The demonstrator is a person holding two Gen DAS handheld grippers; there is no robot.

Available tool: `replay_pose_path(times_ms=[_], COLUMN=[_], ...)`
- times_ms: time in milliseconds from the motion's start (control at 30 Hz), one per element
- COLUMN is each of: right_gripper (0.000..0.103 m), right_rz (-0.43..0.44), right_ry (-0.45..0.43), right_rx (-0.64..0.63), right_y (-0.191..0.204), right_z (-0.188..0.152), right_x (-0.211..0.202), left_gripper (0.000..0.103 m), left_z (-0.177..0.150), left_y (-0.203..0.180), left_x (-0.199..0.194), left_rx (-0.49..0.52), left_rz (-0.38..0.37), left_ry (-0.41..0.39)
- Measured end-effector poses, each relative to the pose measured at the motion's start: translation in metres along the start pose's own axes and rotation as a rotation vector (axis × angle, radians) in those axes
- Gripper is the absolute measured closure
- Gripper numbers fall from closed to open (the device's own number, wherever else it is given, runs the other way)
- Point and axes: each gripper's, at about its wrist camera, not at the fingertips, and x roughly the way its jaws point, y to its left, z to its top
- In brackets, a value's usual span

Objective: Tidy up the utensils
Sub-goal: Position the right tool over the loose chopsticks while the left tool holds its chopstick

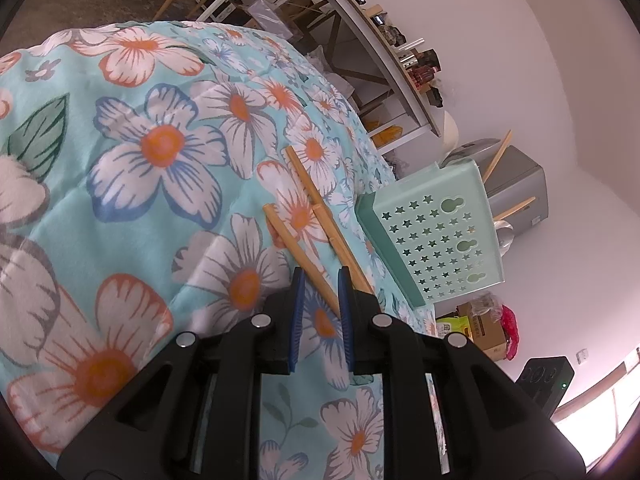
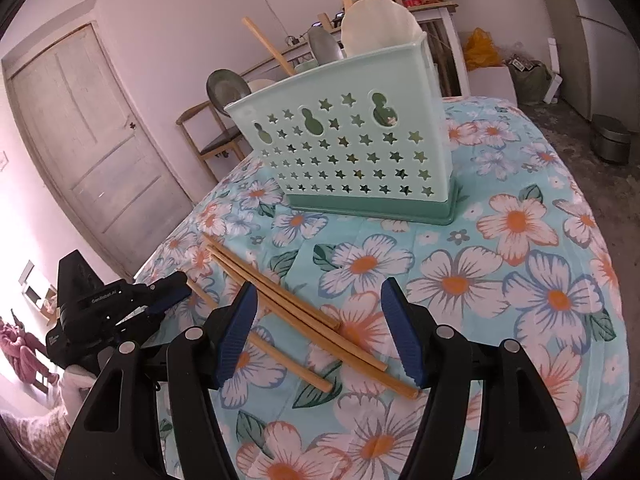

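Only the right wrist view takes in both tools at once: the right tongs (image 2: pixel 318 330) hang spread wide over three wooden chopsticks (image 2: pixel 304 312) that lie loose on the flowered cloth (image 2: pixel 520 280) covering the desk, with none of them pinched, while the left tongs (image 2: pixel 176 288) come in low from the left edge, carried by a hand in a white glove (image 2: pixel 76 384). From that side their blue tips reach the far-left end of one chopstick, but whether they grip it cannot be told there. The left wrist view settles more: the left tongs (image 1: pixel 320 280) stand narrowly apart, one chopstick (image 1: pixel 300 256) runs in between the two pads and rests against the right pad, while the left pad is clear of it, so nothing is squeezed. The mint-green utensil holder (image 2: pixel 352 152) with star-shaped holes stands upright on the far part of the desk, well apart from the chopsticks, and the right wrist view shows spoons, a pale ladle and a wooden stick rising out of it. Seen from the left tongs, the holder (image 1: pixel 436 236) sits to the right at the desk's edge. A wooden door (image 2: pixel 88 140) and a metal bin (image 2: pixel 610 138) show only in the right wrist view; cardboard boxes (image 1: pixel 480 328) show on the floor in the left one.
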Motion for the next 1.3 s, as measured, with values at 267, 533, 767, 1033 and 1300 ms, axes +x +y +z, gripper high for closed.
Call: replay_pose_path(times_ms=[267,533,767,1033,1300], right_gripper=[0.04,0.04,0.04,0.04,0.04], right_rz=[0.053,0.055,0.064,0.081,0.066], right_ry=[-0.03,-0.008,0.002,0.037,0.037], right_rx=[0.043,0.038,-0.089,-0.106,-0.124], right_y=[-0.008,-0.005,0.026,0.043,0.052], right_z=[-0.001,0.006,0.023,0.019,0.022], right_x=[-0.005,-0.002,-0.003,0.012,0.01], left_gripper=[0.092,0.093,0.084,0.065,0.083], left_z=[-0.003,-0.002,-0.001,0.002,0.014], left_y=[-0.003,0.0,-0.001,-0.015,-0.012], left_x=[0.005,0.003,0.0,-0.007,0.021], left_rx=[0.0,-0.013,-0.017,0.006,-0.104], left_rz=[0.023,0.012,-0.059,-0.017,0.089], left_ry=[-0.003,0.003,0.023,0.042,0.059])
